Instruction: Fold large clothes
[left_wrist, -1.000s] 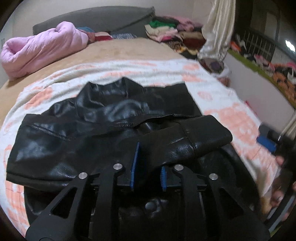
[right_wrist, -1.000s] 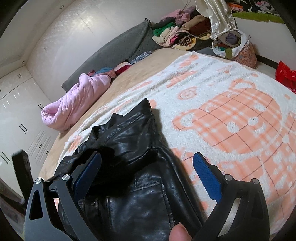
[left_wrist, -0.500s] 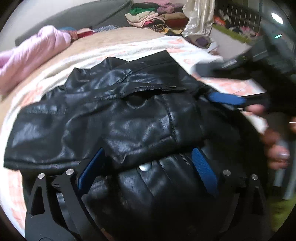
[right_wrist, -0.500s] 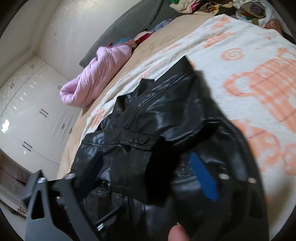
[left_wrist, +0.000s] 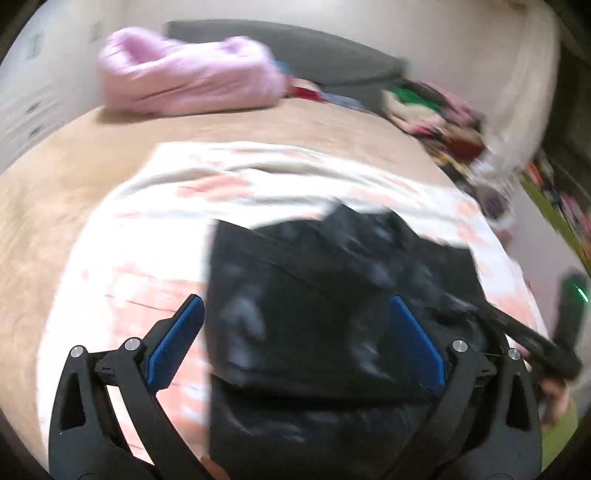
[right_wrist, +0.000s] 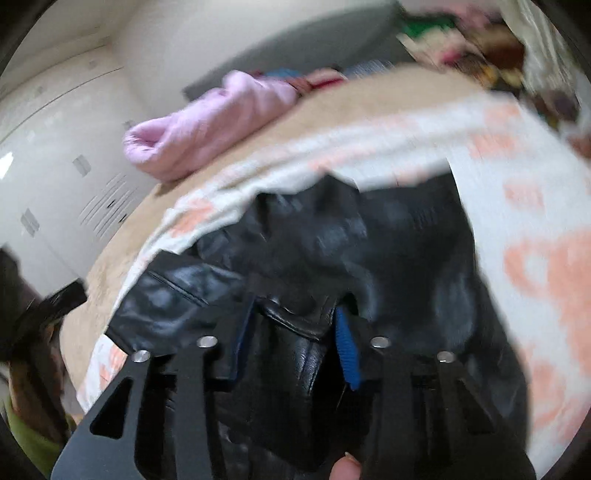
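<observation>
Left wrist view: left gripper (left_wrist: 295, 341) wide open after just opening, black leather jacket (left_wrist: 332, 295) below, not pinched, lying on white-and-orange blanket (left_wrist: 122, 266) over tan bed (left_wrist: 55, 166); pink quilt (left_wrist: 184, 81) far.

Right wrist view: right gripper (right_wrist: 291, 343) just closing around a jacket fold; real grip unclear. White cabinets (right_wrist: 55, 166) left.

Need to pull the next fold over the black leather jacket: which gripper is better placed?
Right, probably. The right gripper has been closing around a fold of the black leather jacket; the left gripper has just opened wide, gripping nothing.
</observation>
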